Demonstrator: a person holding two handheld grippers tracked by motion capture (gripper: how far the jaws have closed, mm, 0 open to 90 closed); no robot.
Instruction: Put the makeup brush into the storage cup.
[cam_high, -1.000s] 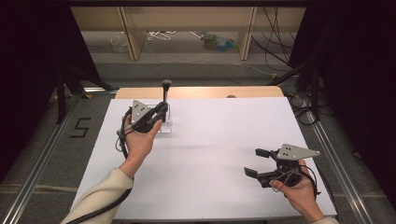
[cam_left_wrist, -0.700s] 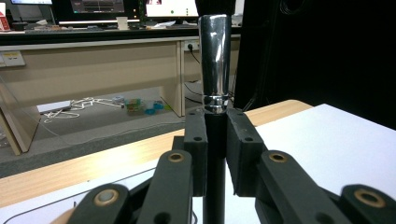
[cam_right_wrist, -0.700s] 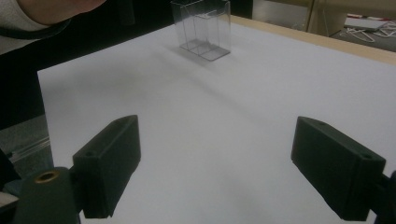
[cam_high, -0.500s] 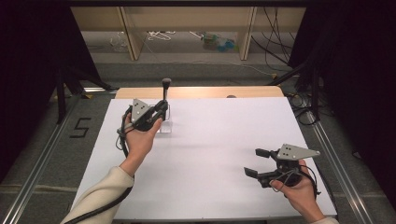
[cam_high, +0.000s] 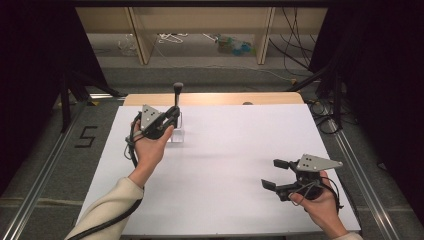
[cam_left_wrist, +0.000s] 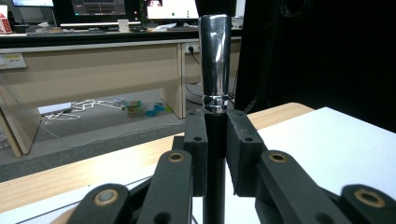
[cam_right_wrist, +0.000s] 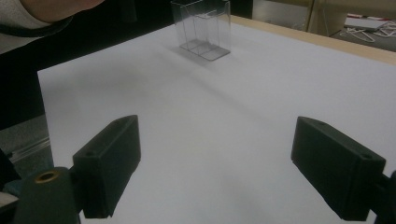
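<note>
Left gripper (cam_high: 172, 116) clamps an upright brush (cam_left_wrist: 214, 70) above the clear holder (cam_high: 176, 134) near the desk's (cam_high: 225, 150) far left edge — seemingly mid-placement — next lower it straight in; right gripper (cam_high: 280, 175), near right corner, gapes empty.

Left tool (cam_left_wrist: 215, 140): its jaws cover the black shaft of the upright rod (cam_left_wrist: 215, 60) where they clamp it; the shaft's lower end is cut off by the bottom edge of the left gripper view. In the high view, the hand (cam_high: 150, 147) and the tool hide the rod's lower part and where it meets the clear box (cam_high: 176, 131). Right tool (cam_right_wrist: 229, 172): both jaws run off the bottom edge of the right gripper view. A sleeve (cam_right_wrist: 28, 14) is cut off at the top left corner.
</note>
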